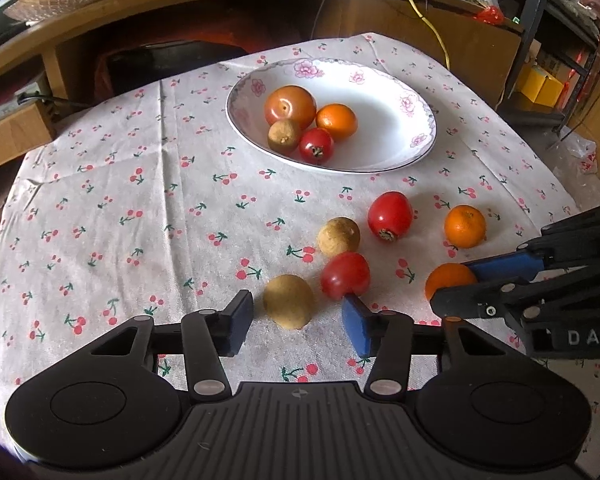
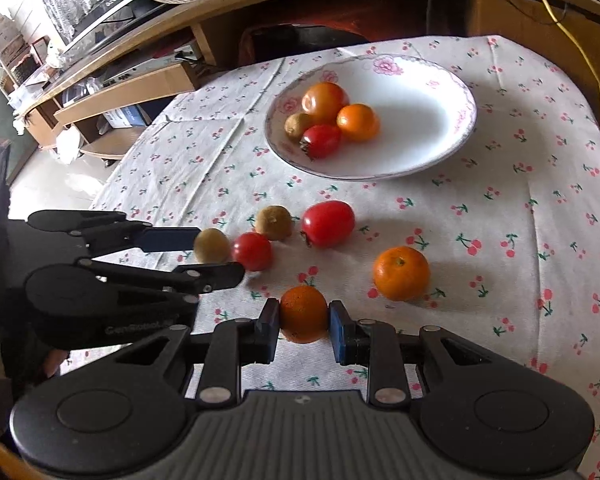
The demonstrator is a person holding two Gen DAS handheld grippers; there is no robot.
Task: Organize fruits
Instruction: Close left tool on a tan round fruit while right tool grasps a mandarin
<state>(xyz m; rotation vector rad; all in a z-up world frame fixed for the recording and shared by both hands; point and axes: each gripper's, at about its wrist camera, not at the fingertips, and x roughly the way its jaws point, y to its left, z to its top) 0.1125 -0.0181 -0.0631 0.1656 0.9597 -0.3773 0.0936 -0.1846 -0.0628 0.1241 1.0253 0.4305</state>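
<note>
On the cherry-print cloth (image 2: 500,200), the right claw (image 2: 304,322) clamps a dimpled orange (image 2: 303,312); the left claw (image 1: 296,320) gapes.

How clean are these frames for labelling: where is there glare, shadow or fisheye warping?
Left wrist view: strong barrel distortion, the tablecloth edges bowing; bright wash at the far right; the plate reads sharp, with a soft shadow inside its near rim. Right wrist view: blown-out daylight at upper left, the plate's white centre nearly clipped, the loose mandarin casting only a faint shadow; the corners go dark in both views.
</note>
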